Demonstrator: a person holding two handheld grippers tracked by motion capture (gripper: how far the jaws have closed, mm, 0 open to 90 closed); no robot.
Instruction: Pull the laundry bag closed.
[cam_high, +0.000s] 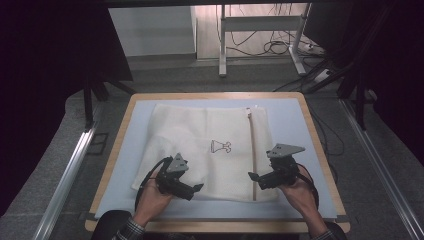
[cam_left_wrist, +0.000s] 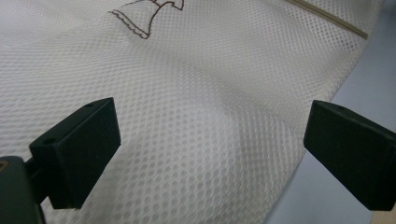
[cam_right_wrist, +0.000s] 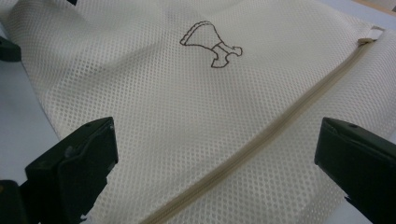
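A white mesh laundry bag (cam_high: 210, 150) lies flat on the table, with a small brown line drawing (cam_high: 220, 146) in its middle and a beige zipper (cam_high: 252, 155) running down its right side. My left gripper (cam_high: 197, 189) hovers over the bag's near left part, jaws wide apart with only mesh (cam_left_wrist: 205, 130) beneath them. Over the bag's near right part, my right gripper (cam_high: 253, 178) also stands open, with the zipper (cam_right_wrist: 261, 140) running between its jaws and the drawing (cam_right_wrist: 210, 41) farther off.
The bag rests on a pale blue mat (cam_high: 295, 125) over a wooden-edged table (cam_high: 320, 150). Bare mat shows left and right of the bag. Beyond the table are grey floor, a desk frame (cam_high: 260, 30) and loose cables (cam_high: 280, 47).
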